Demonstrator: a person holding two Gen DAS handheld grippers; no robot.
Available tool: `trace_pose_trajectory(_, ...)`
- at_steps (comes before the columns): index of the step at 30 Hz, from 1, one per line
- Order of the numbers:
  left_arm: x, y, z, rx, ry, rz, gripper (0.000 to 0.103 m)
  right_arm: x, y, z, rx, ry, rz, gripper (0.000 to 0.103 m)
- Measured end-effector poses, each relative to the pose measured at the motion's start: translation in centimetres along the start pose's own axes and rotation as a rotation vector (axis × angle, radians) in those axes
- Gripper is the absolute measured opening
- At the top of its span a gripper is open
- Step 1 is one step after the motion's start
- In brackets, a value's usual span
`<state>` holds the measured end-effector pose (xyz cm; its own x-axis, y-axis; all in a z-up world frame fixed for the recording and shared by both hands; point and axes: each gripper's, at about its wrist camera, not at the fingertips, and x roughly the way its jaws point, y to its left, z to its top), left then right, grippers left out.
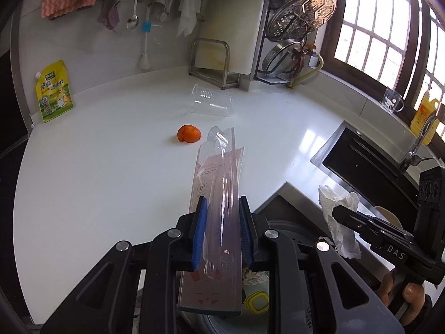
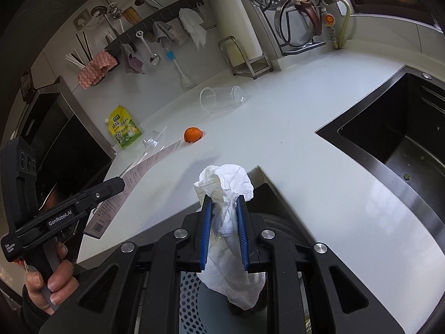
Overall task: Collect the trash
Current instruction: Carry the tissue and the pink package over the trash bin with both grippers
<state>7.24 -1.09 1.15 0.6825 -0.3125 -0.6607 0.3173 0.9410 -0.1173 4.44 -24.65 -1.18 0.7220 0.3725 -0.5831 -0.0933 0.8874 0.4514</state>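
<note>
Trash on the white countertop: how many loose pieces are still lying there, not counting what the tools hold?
2: a clear plastic cup on its side near the back wall, and an orange peel in front of it. More may sit outside both views.

both wrist views look down – shared counter [image 1: 111,194] close.

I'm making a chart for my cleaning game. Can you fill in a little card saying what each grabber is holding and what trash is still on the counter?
left gripper: jaws shut on a long clear plastic toothbrush package
right gripper: jaws shut on a crumpled white paper tissue
still on white countertop: clear plastic cup lying on its side; orange peel
also on counter: yellow-green stand-up seasoning pouch by the wall
black sink: set into the counter beside the window
</note>
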Motion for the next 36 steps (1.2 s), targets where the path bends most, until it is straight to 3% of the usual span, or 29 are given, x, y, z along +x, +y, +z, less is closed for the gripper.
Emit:
trace_pose_trajectory(11, -2.7, -1.4, -4.3, 0.007, 0.011, -0.018, 0.023, -2.4, 1.1, -4.2, -0.008, 0.017, -0.027, 0.017)
trace_pose_trajectory(22, -2.5, -2.6, -7.9, 0.005, 0.058, -0.026, 0.023, -3.5, 1.0, -6.8, -0.020, 0.036, -0.054, 0.017)
trace_pose_trajectory(36, -1.4, -3.6, -9.9, 0.027, 0.094, -0.035, 0.023, -3.2, 0.1, -8.5, -0.009, 0.058, -0.070, 0.017)
